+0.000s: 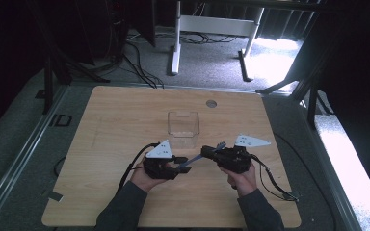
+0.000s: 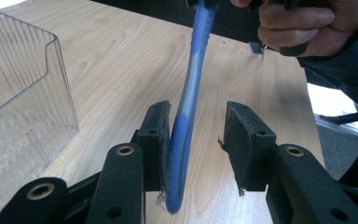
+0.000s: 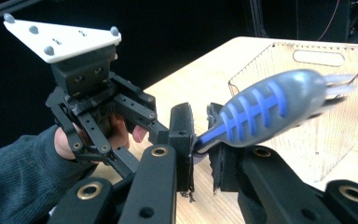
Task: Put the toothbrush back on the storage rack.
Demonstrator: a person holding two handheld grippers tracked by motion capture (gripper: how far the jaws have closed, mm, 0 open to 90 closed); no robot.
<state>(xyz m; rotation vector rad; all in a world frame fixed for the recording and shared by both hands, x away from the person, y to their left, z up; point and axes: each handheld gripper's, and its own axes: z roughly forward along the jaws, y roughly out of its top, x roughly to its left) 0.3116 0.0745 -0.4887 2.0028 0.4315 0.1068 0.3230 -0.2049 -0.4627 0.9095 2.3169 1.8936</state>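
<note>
A blue and grey toothbrush [image 1: 192, 160] spans the gap between my two grippers, just above the wooden table [image 1: 125, 115]. My right gripper [image 1: 207, 153] is shut on it: in the right gripper view the pads of the right gripper [image 3: 198, 112] pinch a narrow part, and the ribbed blue and grey end [image 3: 270, 105] sticks out to the right. In the left gripper view the toothbrush's rounded blue end [image 2: 182, 154] lies against one pad of my left gripper [image 2: 198, 106]. The other pad [image 2: 242, 140] stands apart from it, so the left gripper [image 1: 176, 166] is open.
A clear ribbed plastic bin [image 1: 183, 127] stands on the table just beyond the grippers, and it shows close by as a bin wall [image 2: 23, 102] and a bin side [image 3: 326, 126]. The person's right hand [image 2: 303, 28] is at the top. A cable hole [image 1: 211, 103] sits near the far edge.
</note>
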